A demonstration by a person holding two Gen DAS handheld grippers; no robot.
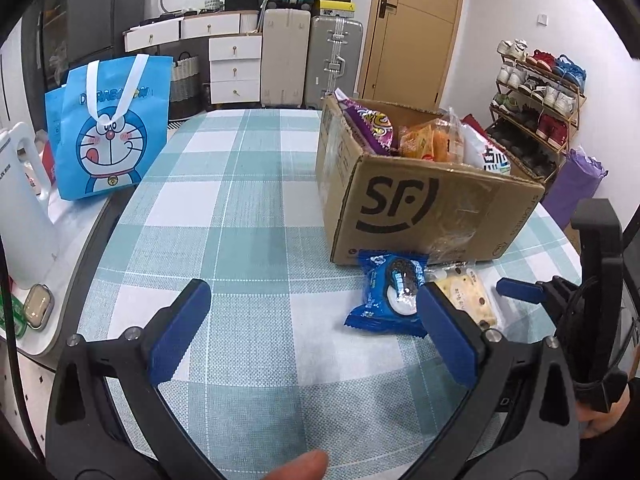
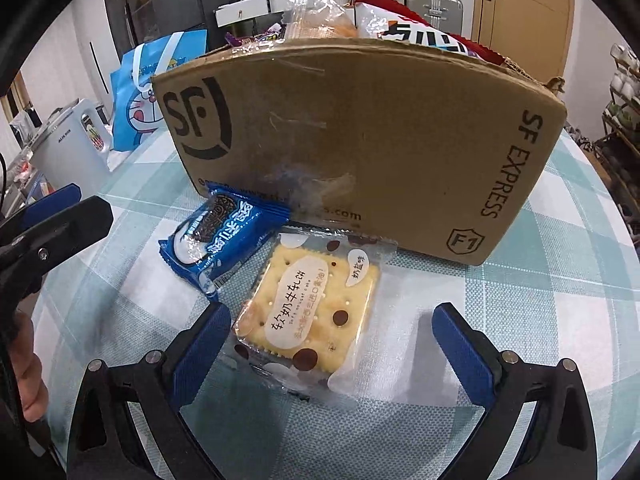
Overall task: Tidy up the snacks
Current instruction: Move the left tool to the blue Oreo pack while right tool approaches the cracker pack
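Observation:
A blue Oreo pack [image 1: 386,296] [image 2: 224,240] and a clear-wrapped square cracker pack [image 1: 466,296] [image 2: 312,308] lie side by side on the checked tablecloth, against the front of an SF Express cardboard box [image 1: 420,192] [image 2: 360,140]. A purple bag [image 1: 372,124], an orange pack [image 1: 428,140] and a white-and-red bag [image 1: 488,152] stick out of the box. My right gripper [image 2: 332,318] is open, low over the cracker pack, which lies between its blue pads. My left gripper [image 1: 312,292] is open over bare cloth, and its right pad [image 1: 444,332] is next to the Oreo pack.
A blue Doraemon tote bag [image 1: 108,132] [image 2: 148,96] stands at the table's far left, beside a white appliance [image 1: 20,200] [image 2: 68,152]. A small earbud case [image 1: 38,306] lies on the side counter. A shoe rack [image 1: 536,100] stands beyond the table's right edge, and suitcases and drawers line the back wall.

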